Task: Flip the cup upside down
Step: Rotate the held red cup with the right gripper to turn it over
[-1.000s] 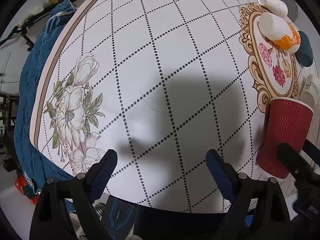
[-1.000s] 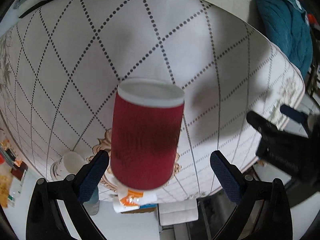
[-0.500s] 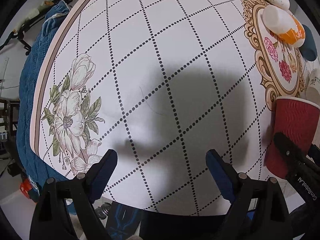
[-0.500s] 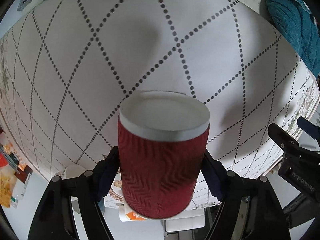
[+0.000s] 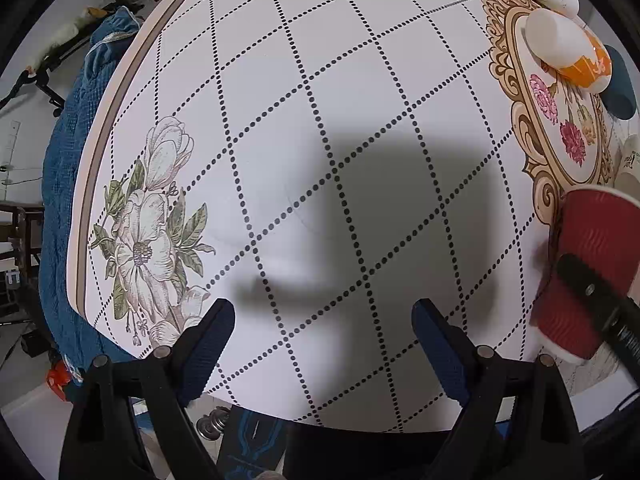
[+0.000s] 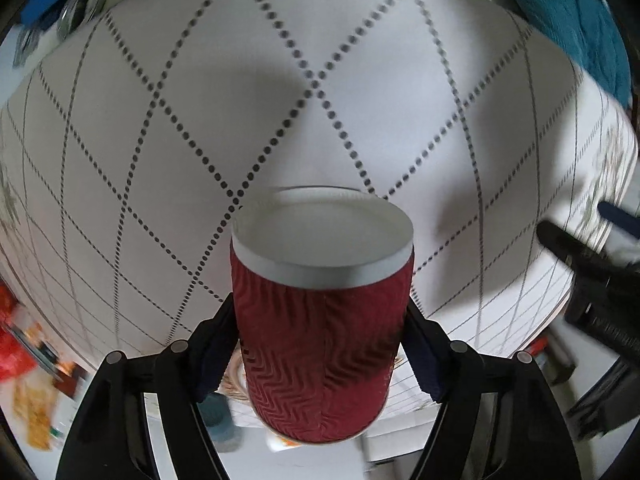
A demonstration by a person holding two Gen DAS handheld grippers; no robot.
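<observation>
Right tool (image 6: 322,360) clamped on red ribbed cup (image 6: 320,340), pads pressed against both sides. Cup seen with white closed end toward camera, at right edge of table (image 5: 340,140) in left view. Left tool (image 5: 324,344) spread apart, nothing between fingers, above dotted cloth near flower print (image 5: 148,232).

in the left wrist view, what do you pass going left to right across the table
blue cloth → flower print → shadow → gold frame print → red cup, held in the right gripper
</observation>
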